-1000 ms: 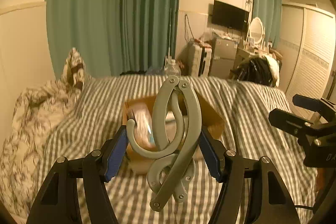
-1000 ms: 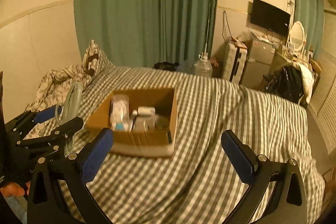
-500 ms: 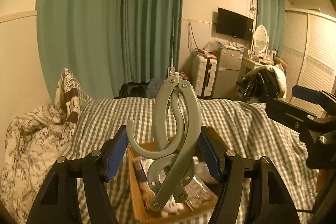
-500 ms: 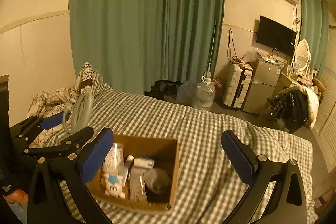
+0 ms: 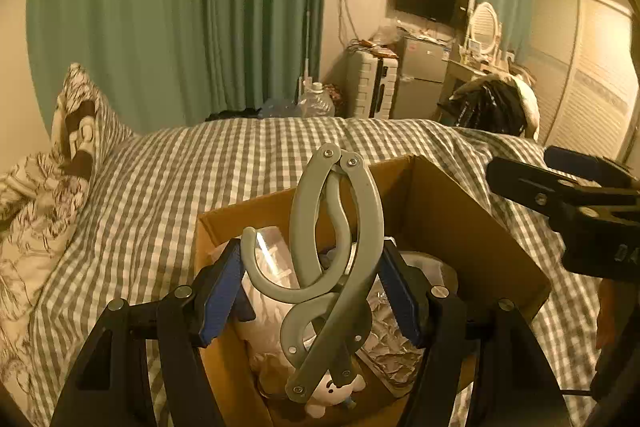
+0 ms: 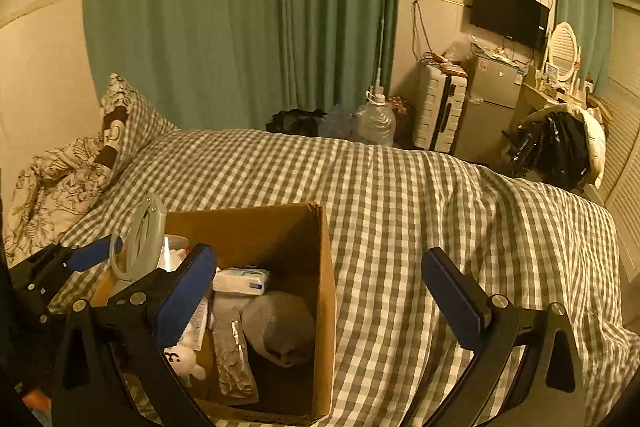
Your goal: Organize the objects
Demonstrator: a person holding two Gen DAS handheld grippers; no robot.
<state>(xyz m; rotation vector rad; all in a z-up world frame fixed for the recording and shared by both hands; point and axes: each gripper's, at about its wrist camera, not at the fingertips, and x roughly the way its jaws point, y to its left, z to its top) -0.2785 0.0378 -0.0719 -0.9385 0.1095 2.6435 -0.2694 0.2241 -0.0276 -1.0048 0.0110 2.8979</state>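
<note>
My left gripper (image 5: pixel 312 283) is shut on a grey folding hanger (image 5: pixel 336 251) and holds it upright just above the open cardboard box (image 5: pixel 472 223) on the checked bed. The box (image 6: pixel 326 291) holds a white plush toy (image 6: pixel 182 361), a foil packet (image 6: pixel 234 359), a grey cloth bundle (image 6: pixel 280 327) and a white pack (image 6: pixel 240 281). My right gripper (image 6: pixel 320 295) is open and empty, over the box's right wall. The left gripper with the hanger (image 6: pixel 144 235) shows at the left of the right wrist view.
The checked bedspread (image 6: pixel 420 211) spreads to the right of the box. A patterned pillow and quilt (image 5: pixel 48 179) lie at the left. Green curtains, a water bottle (image 6: pixel 374 125), a suitcase, a small fridge and a dresser stand beyond the bed.
Both grippers have come down and closer to the box. The hanger, still gripped, now hangs over the box's inside. The right gripper stays open.
</note>
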